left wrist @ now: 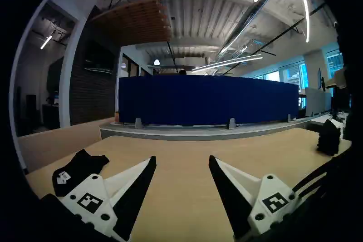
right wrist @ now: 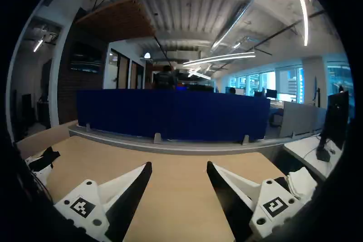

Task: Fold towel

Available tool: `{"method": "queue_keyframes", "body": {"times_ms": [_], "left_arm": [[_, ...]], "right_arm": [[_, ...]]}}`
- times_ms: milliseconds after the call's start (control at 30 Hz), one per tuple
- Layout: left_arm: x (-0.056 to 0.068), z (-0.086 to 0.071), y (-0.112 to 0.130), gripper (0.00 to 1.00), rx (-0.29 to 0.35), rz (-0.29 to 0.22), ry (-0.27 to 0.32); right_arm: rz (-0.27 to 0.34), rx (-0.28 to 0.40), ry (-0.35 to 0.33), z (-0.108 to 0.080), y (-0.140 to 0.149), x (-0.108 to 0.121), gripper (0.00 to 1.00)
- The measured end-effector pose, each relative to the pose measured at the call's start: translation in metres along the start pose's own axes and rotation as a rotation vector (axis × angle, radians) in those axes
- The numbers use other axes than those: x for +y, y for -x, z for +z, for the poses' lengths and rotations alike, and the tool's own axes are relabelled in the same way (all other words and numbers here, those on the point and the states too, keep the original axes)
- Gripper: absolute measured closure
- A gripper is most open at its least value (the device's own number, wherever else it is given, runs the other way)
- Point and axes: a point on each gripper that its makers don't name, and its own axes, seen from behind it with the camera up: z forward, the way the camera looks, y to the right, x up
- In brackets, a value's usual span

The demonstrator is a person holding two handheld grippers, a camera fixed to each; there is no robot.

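Observation:
In the left gripper view, a black cloth [left wrist: 79, 169] with a small white tag lies flat on the wooden table [left wrist: 181, 146], just left of my left finger. My left gripper [left wrist: 181, 158] is open, low over the table, with nothing between its fingers. My right gripper [right wrist: 179, 163] is open too, with only bare tabletop [right wrist: 177, 169] between its fingers. In the right gripper view, a folded white cloth [right wrist: 301, 180] lies past the right finger at the table's right edge.
A blue partition [left wrist: 204, 99] on a grey rail closes off the far side of the table. A dark object [left wrist: 329, 137] stands at the right table edge. A black-and-white object [right wrist: 41, 160] sits at the left edge. A monitor [right wrist: 336, 119] stands on a neighbouring desk.

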Motion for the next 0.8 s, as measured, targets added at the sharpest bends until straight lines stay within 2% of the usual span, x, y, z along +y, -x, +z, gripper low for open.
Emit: {"method": "queue_keyframes", "body": {"times_ms": [400, 800], "left_arm": [[-0.005, -0.003, 0.014, 0.14, -0.001, -0.002, -0.015], [-0.003, -0.006, 0.018, 0.15, 0.002, 0.013, -0.016]], "right_arm": [[0.009, 0.01, 0.004, 0.003, -0.003, 0.005, 0.07], [0.01, 0.011, 0.007, 0.002, -0.002, 0.014, 0.07]]}}
